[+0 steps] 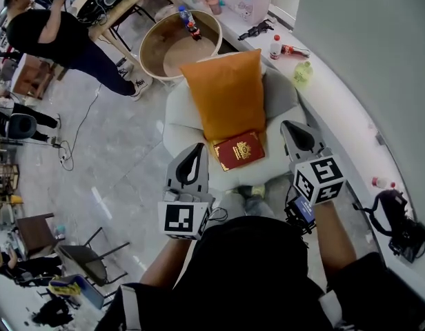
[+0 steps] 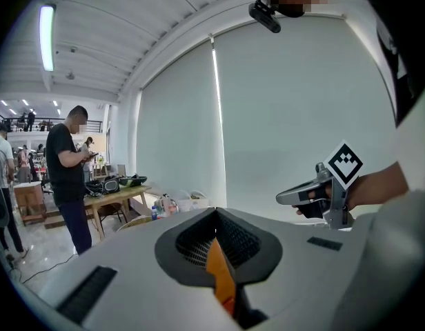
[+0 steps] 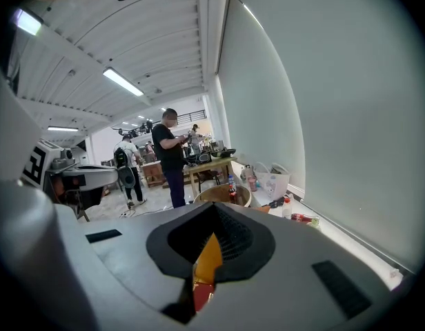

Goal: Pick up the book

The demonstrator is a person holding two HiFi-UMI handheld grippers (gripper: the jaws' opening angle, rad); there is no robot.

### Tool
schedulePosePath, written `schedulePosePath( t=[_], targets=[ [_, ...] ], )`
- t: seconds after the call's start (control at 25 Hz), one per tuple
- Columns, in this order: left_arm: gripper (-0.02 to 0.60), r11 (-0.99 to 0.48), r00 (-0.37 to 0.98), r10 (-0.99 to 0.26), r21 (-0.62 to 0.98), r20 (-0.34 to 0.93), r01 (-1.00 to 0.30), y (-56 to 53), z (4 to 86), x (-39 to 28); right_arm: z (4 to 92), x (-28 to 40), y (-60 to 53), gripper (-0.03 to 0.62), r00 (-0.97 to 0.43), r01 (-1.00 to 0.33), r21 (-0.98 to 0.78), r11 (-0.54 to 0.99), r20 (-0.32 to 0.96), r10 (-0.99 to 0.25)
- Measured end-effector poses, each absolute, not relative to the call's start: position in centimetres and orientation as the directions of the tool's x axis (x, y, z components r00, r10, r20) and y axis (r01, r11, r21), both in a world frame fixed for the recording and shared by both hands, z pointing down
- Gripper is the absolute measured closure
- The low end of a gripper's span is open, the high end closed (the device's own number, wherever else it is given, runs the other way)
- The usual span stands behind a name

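A red book (image 1: 238, 150) with gold print lies flat on the front of a white armchair seat (image 1: 181, 126). Behind it an orange cushion (image 1: 226, 92) leans upright. My left gripper (image 1: 198, 147) hovers just left of the book, apart from it, its jaws closed to a point with nothing held. My right gripper (image 1: 290, 125) is to the book's right, also shut and empty. In the left gripper view the left gripper (image 2: 214, 214) shows only a sliver of orange cushion (image 2: 221, 271). In the right gripper view the right gripper (image 3: 214, 207) shows cushion and a bit of red book (image 3: 202, 296).
A round wooden tub (image 1: 172, 47) with a bottle stands beyond the armchair. A white ledge (image 1: 337, 95) with bottles curves along the right, a black bag (image 1: 399, 226) on it. A person in black (image 1: 57, 36) stands far left; chairs (image 1: 81, 254) are at lower left.
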State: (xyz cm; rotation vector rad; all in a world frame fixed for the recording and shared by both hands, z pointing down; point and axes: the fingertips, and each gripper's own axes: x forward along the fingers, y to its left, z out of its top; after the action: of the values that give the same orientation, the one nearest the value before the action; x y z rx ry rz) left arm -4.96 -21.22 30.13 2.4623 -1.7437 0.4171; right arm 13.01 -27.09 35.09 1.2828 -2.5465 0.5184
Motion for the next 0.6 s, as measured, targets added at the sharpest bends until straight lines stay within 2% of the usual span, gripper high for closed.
schedulePosePath(
  t=[0.6],
  targets=[
    [0.577, -0.383, 0.352, -0.882, -0.043, 0.313, -0.923, -23.0, 31.5, -8.2, 36.3, 10.1, -26.7, 0.588, -0.553, -0.827, -0.178, 0.534, 0.431, -0.713]
  ],
)
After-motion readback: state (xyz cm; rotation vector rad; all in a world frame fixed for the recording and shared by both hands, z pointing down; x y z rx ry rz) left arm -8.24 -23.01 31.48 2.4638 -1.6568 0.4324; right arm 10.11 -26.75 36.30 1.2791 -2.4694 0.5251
